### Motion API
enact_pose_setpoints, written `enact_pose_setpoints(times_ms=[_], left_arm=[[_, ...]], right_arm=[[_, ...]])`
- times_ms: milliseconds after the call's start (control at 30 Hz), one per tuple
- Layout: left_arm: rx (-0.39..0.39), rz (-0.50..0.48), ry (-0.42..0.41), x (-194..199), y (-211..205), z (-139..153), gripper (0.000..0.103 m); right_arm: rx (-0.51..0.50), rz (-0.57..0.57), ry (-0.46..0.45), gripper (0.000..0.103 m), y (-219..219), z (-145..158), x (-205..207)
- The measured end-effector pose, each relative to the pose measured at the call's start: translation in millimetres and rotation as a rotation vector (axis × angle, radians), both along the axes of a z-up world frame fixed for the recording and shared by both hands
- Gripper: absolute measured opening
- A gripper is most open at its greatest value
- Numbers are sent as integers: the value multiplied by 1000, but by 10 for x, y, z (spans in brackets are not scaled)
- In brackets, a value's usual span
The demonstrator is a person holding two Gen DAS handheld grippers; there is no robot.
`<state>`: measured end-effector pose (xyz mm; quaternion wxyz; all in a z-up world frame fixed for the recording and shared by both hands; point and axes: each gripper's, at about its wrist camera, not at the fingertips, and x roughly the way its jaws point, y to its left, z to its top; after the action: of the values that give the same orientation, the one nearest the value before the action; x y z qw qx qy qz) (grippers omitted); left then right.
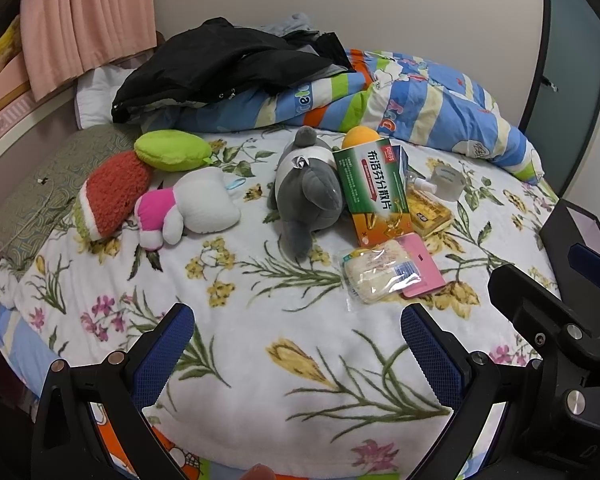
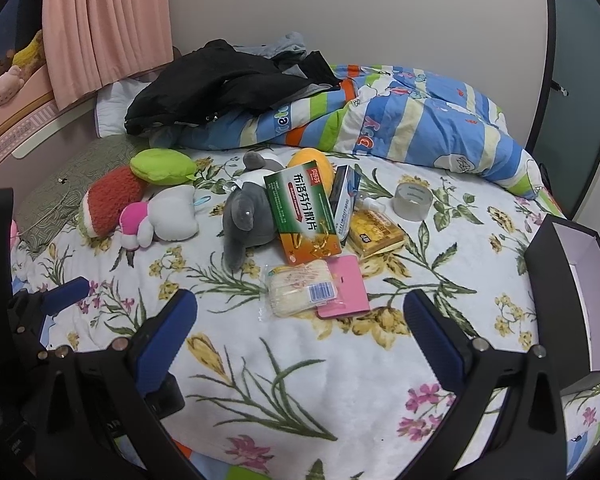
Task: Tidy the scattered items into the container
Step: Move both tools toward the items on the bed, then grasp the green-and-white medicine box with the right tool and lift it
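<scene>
Scattered items lie mid-bed: a grey plush (image 1: 306, 184) (image 2: 248, 216), a green and orange medicine box (image 1: 374, 188) (image 2: 304, 212), a wrapped bread pack (image 1: 380, 276) (image 2: 300, 288) on a pink card (image 2: 348, 288), a yellow box (image 1: 428, 208) (image 2: 374, 232), a tape roll (image 1: 448, 180) (image 2: 414, 200), an orange ball (image 2: 312, 164). A dark open box (image 2: 572, 276) (image 1: 592, 240) stands at the right. My left gripper (image 1: 296, 352) and right gripper (image 2: 300, 340) are open, empty, above the blanket in front of the items.
A white-pink plush (image 1: 192, 208), a red plush (image 1: 112, 196) and a green plush (image 1: 170, 150) lie at the left. A striped quilt (image 1: 420, 108) and black clothes (image 1: 220, 64) pile at the back by the wall. Pink curtain (image 2: 104, 28) at back left.
</scene>
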<state>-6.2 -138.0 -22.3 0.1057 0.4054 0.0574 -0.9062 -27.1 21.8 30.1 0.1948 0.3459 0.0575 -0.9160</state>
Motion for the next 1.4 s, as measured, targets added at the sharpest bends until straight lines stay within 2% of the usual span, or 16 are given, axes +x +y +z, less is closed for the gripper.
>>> enact_pose_setpoints(times_ms=[267, 667, 800, 1033, 1167, 1400], left_arm=[[6, -9, -3, -98, 37, -89, 103], [47, -15, -20, -304, -196, -479, 103], [54, -24, -28, -426, -248, -605, 103], [64, -41, -32, -734, -334, -804, 103], [64, -45, -30, -916, -381, -906, 103], [98, -30, -42, -1125, -485, -1098, 103]], right_arm=[[-3, -6, -12, 103, 19, -69, -85], [-51, -41, -58, 103, 188, -317, -468], [-84, -17, -84, 103, 182, -438, -666], [-85, 47, -92, 103, 2, -595, -1094], [-47, 92, -92, 103, -174, -730, -1358], [114, 90, -72, 103, -531, -1072, -1821]])
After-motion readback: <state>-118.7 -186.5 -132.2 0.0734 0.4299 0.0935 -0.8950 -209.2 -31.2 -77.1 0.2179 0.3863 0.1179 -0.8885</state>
